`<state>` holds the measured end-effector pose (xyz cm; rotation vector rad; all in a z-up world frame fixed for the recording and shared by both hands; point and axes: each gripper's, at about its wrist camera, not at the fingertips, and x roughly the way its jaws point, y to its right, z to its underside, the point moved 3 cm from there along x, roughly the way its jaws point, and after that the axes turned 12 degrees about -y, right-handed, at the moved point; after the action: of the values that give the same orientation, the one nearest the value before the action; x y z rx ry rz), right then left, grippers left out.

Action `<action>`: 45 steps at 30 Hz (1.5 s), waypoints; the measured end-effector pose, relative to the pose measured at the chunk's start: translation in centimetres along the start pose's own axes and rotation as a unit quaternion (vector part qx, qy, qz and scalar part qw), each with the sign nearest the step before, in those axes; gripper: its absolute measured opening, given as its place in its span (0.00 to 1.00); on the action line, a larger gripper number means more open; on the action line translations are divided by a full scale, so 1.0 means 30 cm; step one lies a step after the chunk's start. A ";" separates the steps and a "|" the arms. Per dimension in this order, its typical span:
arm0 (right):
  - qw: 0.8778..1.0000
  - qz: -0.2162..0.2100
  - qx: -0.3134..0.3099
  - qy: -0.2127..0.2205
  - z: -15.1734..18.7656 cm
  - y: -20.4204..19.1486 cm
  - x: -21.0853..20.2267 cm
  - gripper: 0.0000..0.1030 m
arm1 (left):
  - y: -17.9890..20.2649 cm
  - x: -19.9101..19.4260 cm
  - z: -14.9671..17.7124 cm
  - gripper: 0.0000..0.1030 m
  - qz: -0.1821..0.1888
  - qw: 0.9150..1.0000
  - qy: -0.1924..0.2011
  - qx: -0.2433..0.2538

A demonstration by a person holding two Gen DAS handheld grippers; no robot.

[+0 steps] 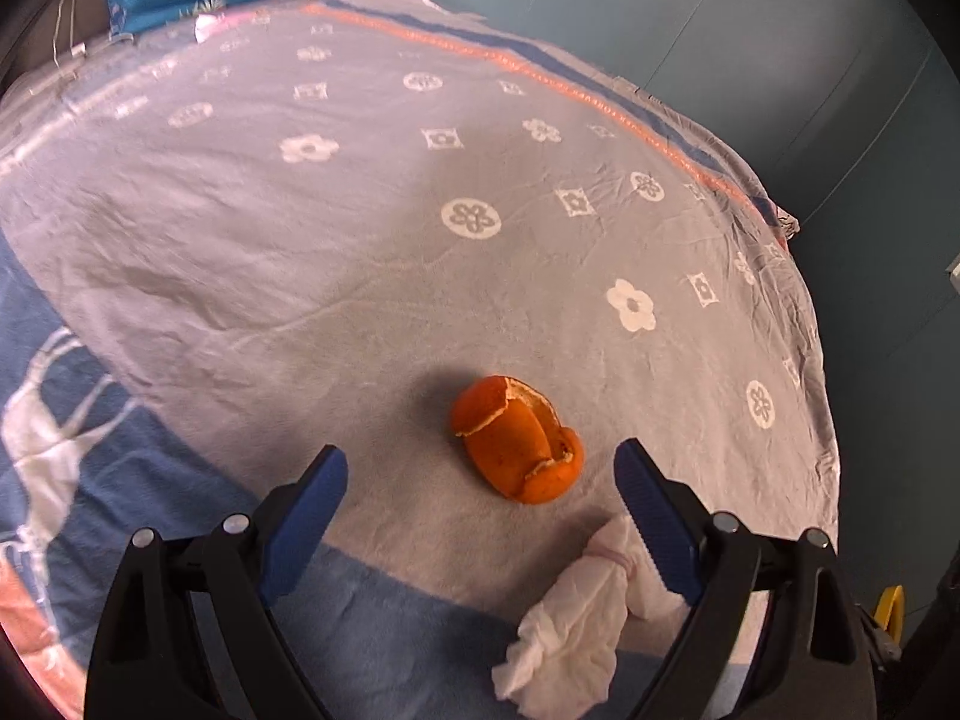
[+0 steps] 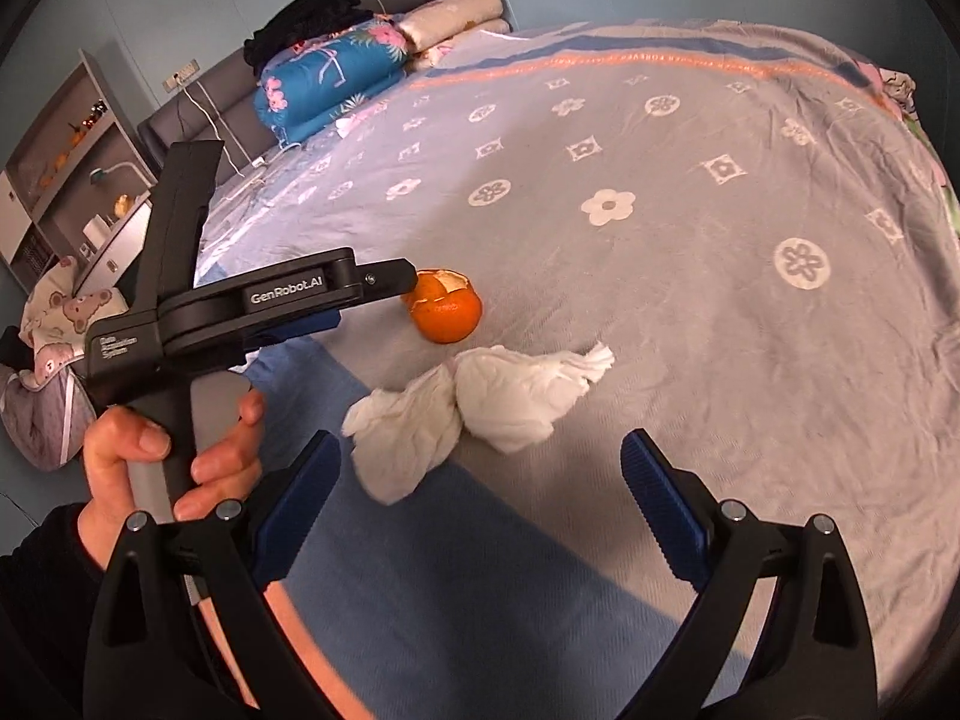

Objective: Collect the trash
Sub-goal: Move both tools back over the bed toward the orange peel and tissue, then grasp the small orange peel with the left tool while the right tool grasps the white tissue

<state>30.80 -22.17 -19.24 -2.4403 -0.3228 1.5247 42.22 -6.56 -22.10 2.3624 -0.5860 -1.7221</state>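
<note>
An orange peel (image 1: 517, 439) lies on the grey flowered bedspread (image 1: 372, 228). My left gripper (image 1: 480, 468) is open and empty, its blue fingers either side of the peel, just short of it. A crumpled white tissue (image 1: 576, 618) lies near its right finger. In the right wrist view the peel (image 2: 445, 306) and the tissue (image 2: 480, 402) lie ahead. My right gripper (image 2: 480, 456) is open and empty, just in front of the tissue. The left gripper's black body (image 2: 240, 312), held by a hand, reaches toward the peel from the left.
Folded quilts and pillows (image 2: 336, 72) are stacked at the head of the bed. A shelf unit (image 2: 66, 156) stands against the wall at left. A blue blanket part (image 2: 432, 570) covers the near edge of the bed. The bed's far edge (image 1: 804, 276) drops off to the right.
</note>
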 end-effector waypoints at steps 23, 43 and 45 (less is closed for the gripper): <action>0.998 0.021 -0.002 -0.052 -0.115 -0.005 0.238 0.55 | -0.024 0.108 -0.040 0.28 0.085 0.996 -0.025 -0.018; 0.999 -0.011 -0.014 -0.043 -0.040 -0.080 0.074 0.09 | -0.086 -0.157 0.018 0.27 0.089 0.995 0.038 -0.030; 0.999 -0.015 -0.019 -0.036 -0.015 -0.085 0.019 0.09 | -0.082 -0.206 0.045 0.27 0.079 0.995 0.051 -0.026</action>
<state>31.32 -19.62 -18.73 -2.4029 -0.4029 1.6101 39.87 -1.70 -18.00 2.2844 -0.6816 -1.5228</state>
